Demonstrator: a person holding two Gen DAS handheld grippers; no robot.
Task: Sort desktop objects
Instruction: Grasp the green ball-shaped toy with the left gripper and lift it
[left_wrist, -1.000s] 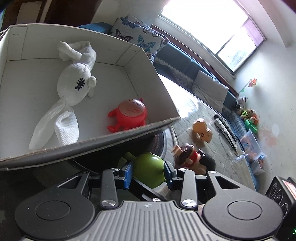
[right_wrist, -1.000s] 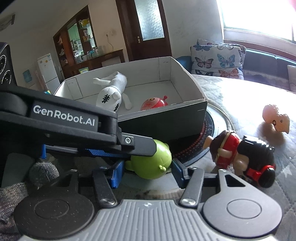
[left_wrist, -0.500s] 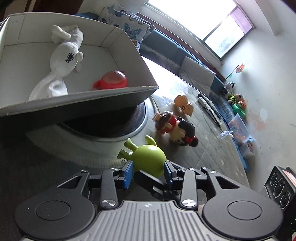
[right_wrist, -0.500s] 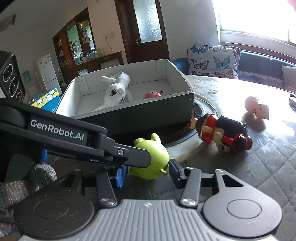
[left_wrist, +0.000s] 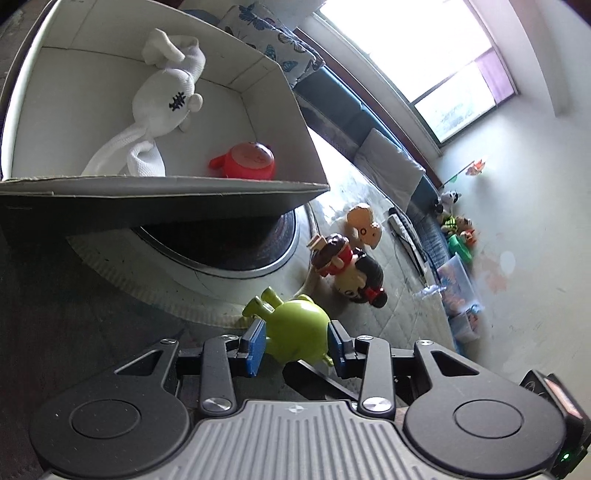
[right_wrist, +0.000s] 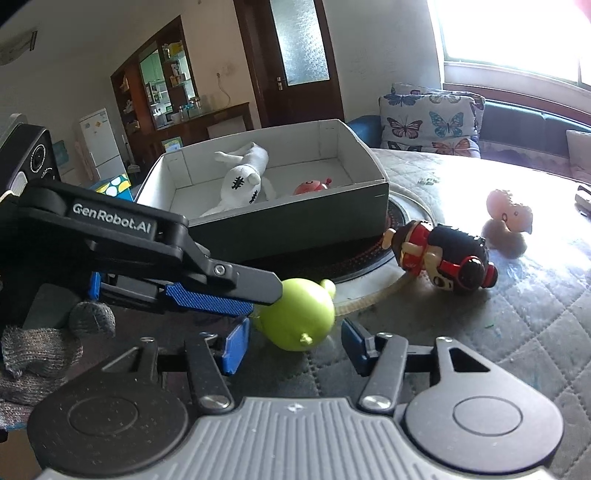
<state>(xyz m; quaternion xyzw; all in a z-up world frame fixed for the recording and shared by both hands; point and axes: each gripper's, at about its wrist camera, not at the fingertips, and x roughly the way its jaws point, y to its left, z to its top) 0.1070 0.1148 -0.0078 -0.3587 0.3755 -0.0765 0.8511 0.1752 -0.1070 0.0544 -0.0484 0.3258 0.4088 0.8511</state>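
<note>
Between the blue pads of the left tongs (left_wrist: 295, 345) sits the glossy lime-green round toy figure (left_wrist: 297, 332), gripped on both flanks with its two small stalks pointing away toward the box. From the right wrist view the same green figure (right_wrist: 297, 317) appears just above the grey quilted worktop (right_wrist: 517, 314), with the left tongs reaching in from the side; whether it touches the cloth cannot be told. The right tongs (right_wrist: 291, 345) stand spread wide, their blue pads apart on either side of the figure and holding nothing.

Just beyond the green toy lies a small doll with dark hair and a red outfit (left_wrist: 349, 267), tipped on its side on the worktop. Near it, further out, rests a peach-coloured round-headed figurine (left_wrist: 364, 225).

Behind them a large open cardboard box with white inner walls (left_wrist: 258, 74) sits on a dark round turntable (left_wrist: 236, 243). Inside the box lie a white knitted long-limbed plush (left_wrist: 162, 107) and a red round plastic toy (left_wrist: 245, 162), apart from each other.
</note>
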